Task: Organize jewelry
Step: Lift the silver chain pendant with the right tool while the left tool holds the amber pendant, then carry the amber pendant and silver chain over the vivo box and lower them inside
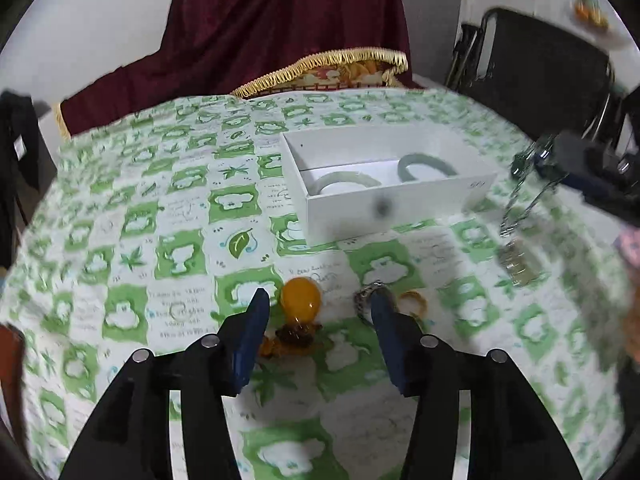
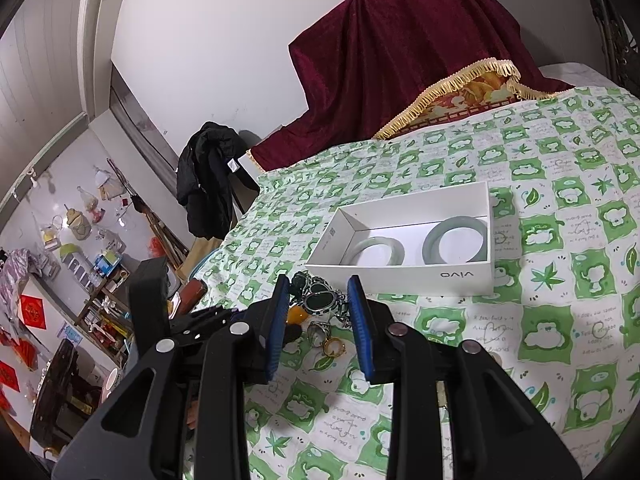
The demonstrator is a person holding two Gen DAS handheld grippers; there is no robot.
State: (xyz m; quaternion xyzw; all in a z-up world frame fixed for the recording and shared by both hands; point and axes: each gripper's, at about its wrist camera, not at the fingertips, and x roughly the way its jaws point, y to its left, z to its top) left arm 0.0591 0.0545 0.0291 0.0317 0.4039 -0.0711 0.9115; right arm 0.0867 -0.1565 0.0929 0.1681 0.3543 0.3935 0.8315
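We're hovering the left tongs (image 1: 316, 304) released, with the round amber bead pendant (image 1: 301, 299) lying between the tips. Right tongs (image 2: 320, 294) are clenching nothing visible to us, though a silver chain bracelet (image 1: 520, 216) is dangling there, right of the white cardboard box (image 1: 384, 204).

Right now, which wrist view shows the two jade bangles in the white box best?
The right wrist view: both jade bangles lie flat in the white box, sharp and nearly whole. The left wrist view is blurred, and the near wall of the box hides the front of each bangle, leaving only arcs.
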